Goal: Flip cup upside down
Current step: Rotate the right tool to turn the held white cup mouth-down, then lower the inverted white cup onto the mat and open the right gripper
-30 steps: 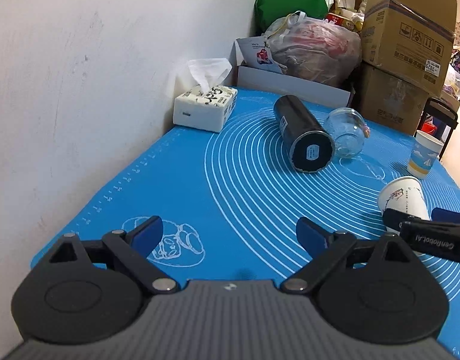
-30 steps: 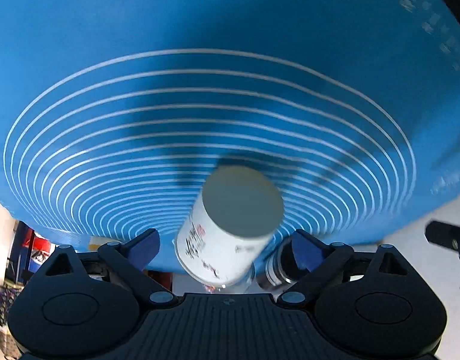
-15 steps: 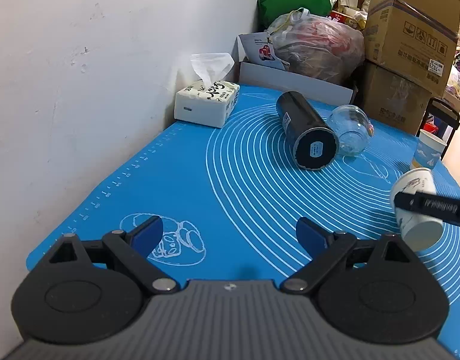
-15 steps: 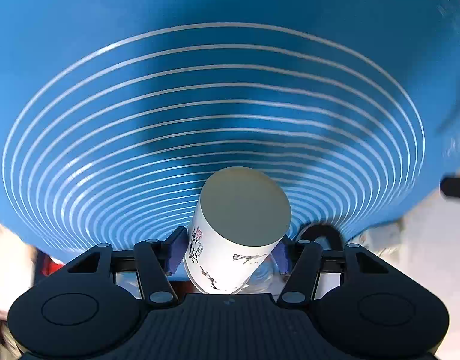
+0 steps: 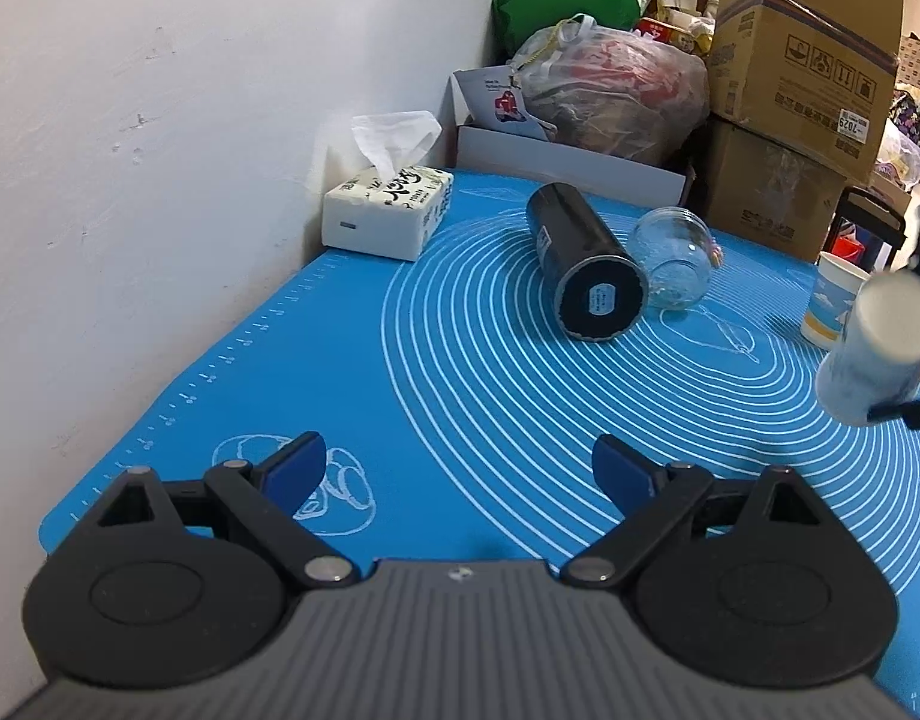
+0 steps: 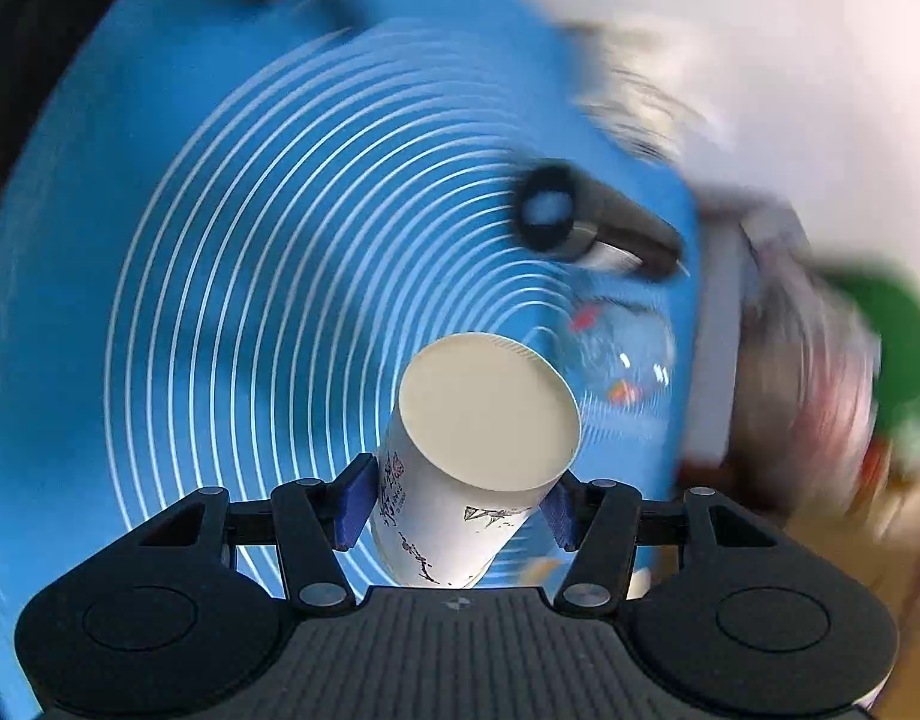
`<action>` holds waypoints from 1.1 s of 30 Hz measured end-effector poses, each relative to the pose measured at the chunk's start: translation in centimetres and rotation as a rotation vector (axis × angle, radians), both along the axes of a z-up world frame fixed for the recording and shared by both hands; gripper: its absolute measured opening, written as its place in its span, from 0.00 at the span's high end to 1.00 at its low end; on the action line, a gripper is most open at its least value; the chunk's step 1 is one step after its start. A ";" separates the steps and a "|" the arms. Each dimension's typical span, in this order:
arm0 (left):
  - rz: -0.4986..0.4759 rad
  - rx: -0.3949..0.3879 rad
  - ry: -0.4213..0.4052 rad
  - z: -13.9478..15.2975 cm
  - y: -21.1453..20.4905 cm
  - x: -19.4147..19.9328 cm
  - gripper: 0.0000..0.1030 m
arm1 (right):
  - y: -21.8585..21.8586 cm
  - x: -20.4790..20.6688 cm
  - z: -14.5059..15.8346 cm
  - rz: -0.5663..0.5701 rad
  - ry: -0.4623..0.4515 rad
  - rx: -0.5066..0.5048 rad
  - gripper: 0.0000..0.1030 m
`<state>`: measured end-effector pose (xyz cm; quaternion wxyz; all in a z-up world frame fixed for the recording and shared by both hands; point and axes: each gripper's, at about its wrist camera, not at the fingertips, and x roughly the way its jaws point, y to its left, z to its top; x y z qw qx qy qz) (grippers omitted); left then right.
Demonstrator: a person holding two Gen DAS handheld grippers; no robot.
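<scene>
**Paper cup held base-outward in the right gripper, above the blue mat**

The right gripper has its two blue pads pressed against opposite sides of a white paper cup, low on the wall near the rim end. The cup's long axis runs forward, away from the gripper body and tilted a little to its right. Its closed flat base faces outward toward the camera's far field; its open mouth points back at the gripper and is hidden.

The cup hangs in the air over the blue mat, not touching it. The surroundings in the right wrist view are smeared with motion blur, so the wrist appears to be turning.

From the left wrist view, the same cup floats above the mat's right side, base tilted upward, well to the right of a black cylinder lying on its side.

The left gripper is spread wide and holds nothing, low over the mat's near edge.

The right hand clearly owns this move. To finish, the mouth probably needs to point straight down at the mat before lowering.
</scene>
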<state>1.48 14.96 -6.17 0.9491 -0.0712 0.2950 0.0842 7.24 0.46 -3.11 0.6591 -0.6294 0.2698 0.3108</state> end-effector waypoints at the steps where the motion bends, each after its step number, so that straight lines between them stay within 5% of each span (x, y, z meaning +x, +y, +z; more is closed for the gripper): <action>1: -0.003 0.000 0.002 0.0 -0.1 0.1 0.08 | -0.8 0.2 0.9 -0.057 0.017 0.094 0.47; 7: -0.029 0.009 0.010 0.2 -1.3 0.7 0.08 | -7.2 1.3 1.3 -0.433 0.167 0.674 0.47; 12: -0.051 0.032 0.007 0.4 -2.8 1.4 0.08 | -10.4 2.0 -1.4 -0.653 0.265 0.950 0.47; 18: -0.062 0.054 0.005 0.7 -4.1 1.9 0.08 | -10.7 4.1 -3.1 -0.759 0.334 1.007 0.48; 33: -0.074 0.067 0.015 0.6 -4.9 2.2 0.08 | -9.8 3.1 -4.0 -0.755 0.288 0.981 0.45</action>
